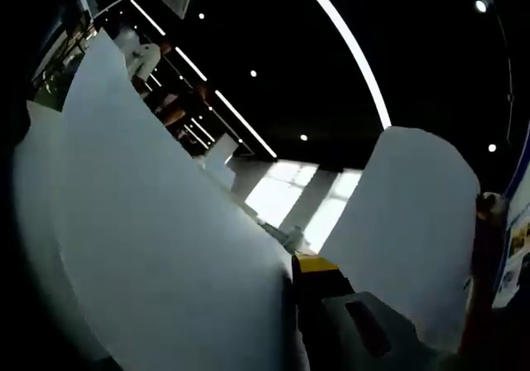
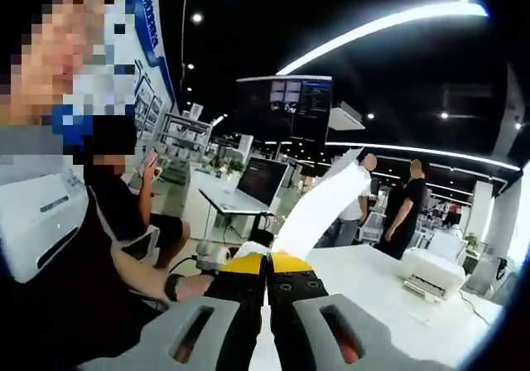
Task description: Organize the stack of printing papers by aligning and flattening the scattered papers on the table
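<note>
Right gripper: jaws pressed together at 6 o'clock, pinching papers edge-on, sheets rising toward 1 o'clock above white table. Left gripper: one jaw visible at 5 o'clock against papers; grip cannot be told.

The right gripper has its yellow-tipped jaws pressed together on the paper sheet, above the white table.
</note>
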Action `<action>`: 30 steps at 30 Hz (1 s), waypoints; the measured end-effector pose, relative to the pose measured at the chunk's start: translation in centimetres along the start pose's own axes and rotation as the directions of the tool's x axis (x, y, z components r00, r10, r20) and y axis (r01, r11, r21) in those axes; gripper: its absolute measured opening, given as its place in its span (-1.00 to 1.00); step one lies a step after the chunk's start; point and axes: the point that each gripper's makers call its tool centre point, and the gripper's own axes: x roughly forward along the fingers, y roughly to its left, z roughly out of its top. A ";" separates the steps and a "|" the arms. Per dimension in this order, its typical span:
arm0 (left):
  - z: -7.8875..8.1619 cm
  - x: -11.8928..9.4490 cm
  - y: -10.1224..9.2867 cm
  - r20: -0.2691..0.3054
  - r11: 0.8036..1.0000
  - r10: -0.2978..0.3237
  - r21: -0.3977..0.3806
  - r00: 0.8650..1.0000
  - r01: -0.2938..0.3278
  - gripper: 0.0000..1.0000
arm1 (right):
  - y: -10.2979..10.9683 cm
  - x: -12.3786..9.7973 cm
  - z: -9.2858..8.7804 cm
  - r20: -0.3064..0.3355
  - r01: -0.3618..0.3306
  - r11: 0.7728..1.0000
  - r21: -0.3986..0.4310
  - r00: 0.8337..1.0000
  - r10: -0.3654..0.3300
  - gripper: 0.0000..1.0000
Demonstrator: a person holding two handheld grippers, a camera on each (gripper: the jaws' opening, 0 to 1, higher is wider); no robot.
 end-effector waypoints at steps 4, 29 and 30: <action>0.1 0.0 0.2 0.006 1.000 0.002 -0.026 1.000 -0.002 -0.75 | -1.5 0.6 -2.4 -0.060 0.023 0.998 0.056 0.998 -0.019 -1.00; -0.1 0.1 -0.1 0.003 0.999 -0.006 -0.036 1.000 0.006 -0.75 | -5.5 0.2 -0.8 -0.041 0.086 0.987 0.136 0.996 -0.081 -1.00; -0.1 0.1 -0.1 0.002 0.999 -0.006 -0.036 1.000 0.006 -0.75 | -5.5 0.0 -0.1 -0.027 0.083 0.988 0.128 0.996 -0.081 -1.00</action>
